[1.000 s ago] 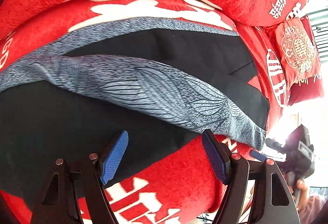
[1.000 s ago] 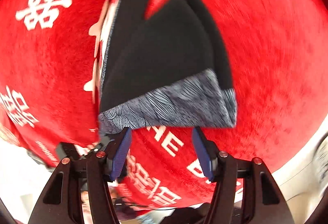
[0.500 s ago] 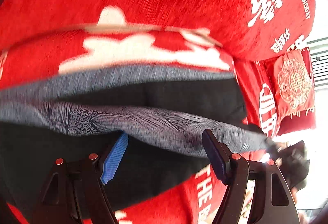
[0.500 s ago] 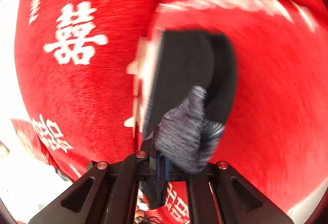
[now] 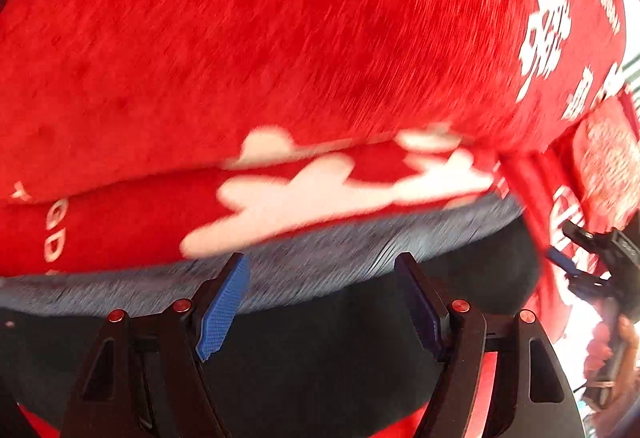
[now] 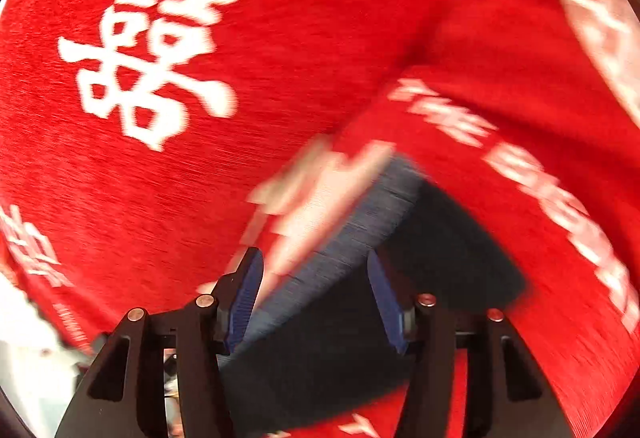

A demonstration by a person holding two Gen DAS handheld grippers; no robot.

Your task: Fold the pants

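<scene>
Left wrist view: pants (image 5: 340, 350) lie flat on the red cover (image 5: 280, 37), soft and floppy. Left gripper (image 5: 324, 302) gapes empty; right gripper (image 6: 314, 294) is opening, gripping nothing. I'd pinch the grey waistband (image 5: 320, 262).

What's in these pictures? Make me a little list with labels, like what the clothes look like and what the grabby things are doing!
clothes: black pants with a grey patterned band
lying on: red cover with white characters, on a sofa
left gripper: open, above the pants, holding nothing
right gripper: jaws opening, nothing pinched, grey band seen past them
also seen: the right gripper at the right edge of the left view, in a person's hand
picture quality: blurry
</scene>
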